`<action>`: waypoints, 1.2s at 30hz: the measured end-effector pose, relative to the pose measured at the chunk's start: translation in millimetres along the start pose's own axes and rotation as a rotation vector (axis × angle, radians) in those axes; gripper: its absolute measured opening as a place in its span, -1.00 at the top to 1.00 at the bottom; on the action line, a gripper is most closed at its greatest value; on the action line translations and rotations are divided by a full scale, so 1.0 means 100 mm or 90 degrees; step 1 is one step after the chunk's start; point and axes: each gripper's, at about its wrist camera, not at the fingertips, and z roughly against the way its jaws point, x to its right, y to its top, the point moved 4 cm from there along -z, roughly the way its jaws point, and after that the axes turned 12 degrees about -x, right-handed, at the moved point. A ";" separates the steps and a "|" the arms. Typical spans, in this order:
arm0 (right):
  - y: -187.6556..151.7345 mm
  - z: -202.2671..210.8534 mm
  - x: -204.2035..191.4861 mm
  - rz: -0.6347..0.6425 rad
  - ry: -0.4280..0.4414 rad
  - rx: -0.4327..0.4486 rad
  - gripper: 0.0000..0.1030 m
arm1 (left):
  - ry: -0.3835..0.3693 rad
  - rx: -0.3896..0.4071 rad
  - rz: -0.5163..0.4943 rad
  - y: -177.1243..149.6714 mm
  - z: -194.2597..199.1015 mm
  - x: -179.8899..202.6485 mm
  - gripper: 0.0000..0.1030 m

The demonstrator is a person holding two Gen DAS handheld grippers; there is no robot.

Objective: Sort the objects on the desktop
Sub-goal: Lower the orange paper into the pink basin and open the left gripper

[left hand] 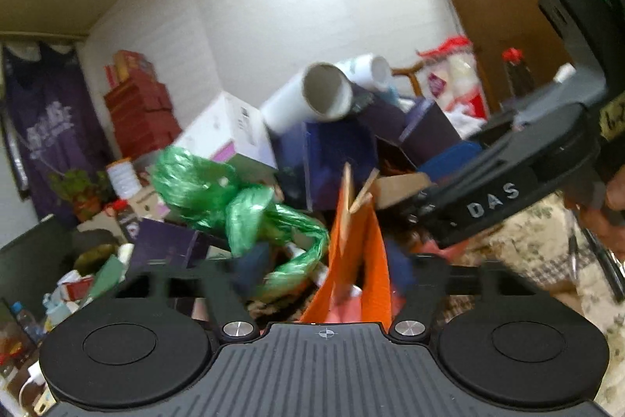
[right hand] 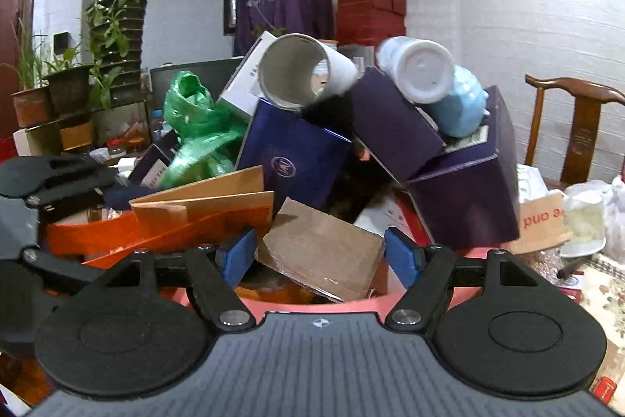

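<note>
A pile of desktop objects fills a pink bin [right hand: 461, 294]: dark blue and purple boxes [right hand: 297, 159], a white tube [right hand: 300, 71], a white bottle [right hand: 422, 71], a green plastic bag [right hand: 195, 127] and a brown cardboard piece [right hand: 320, 249]. My right gripper [right hand: 318, 256] is open, its blue pads either side of the brown cardboard. My left gripper [left hand: 324, 272] straddles an orange folded cardboard [left hand: 351, 253]; its pads are blurred and apart. The orange cardboard also shows in the right wrist view [right hand: 117, 233]. The right gripper's body [left hand: 508, 198] crosses the left wrist view.
Red boxes [right hand: 369, 6] are stacked against the white wall behind the pile. Potted plants [right hand: 66, 81] stand at left. A wooden chair [right hand: 578, 127] is at right. A patterned tablecloth [right hand: 601, 292] with a pen and white plastic bags [right hand: 586, 217] lies to the right.
</note>
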 end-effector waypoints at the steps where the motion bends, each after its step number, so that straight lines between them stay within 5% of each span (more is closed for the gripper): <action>1: -0.01 0.03 0.01 -0.002 -0.001 0.002 -0.58 | 0.004 0.008 0.002 0.00 0.02 0.00 -0.84; 36: 0.04 0.35 -0.08 -0.010 -0.052 0.063 -0.73 | 0.015 -0.041 0.037 0.05 0.14 0.00 -0.91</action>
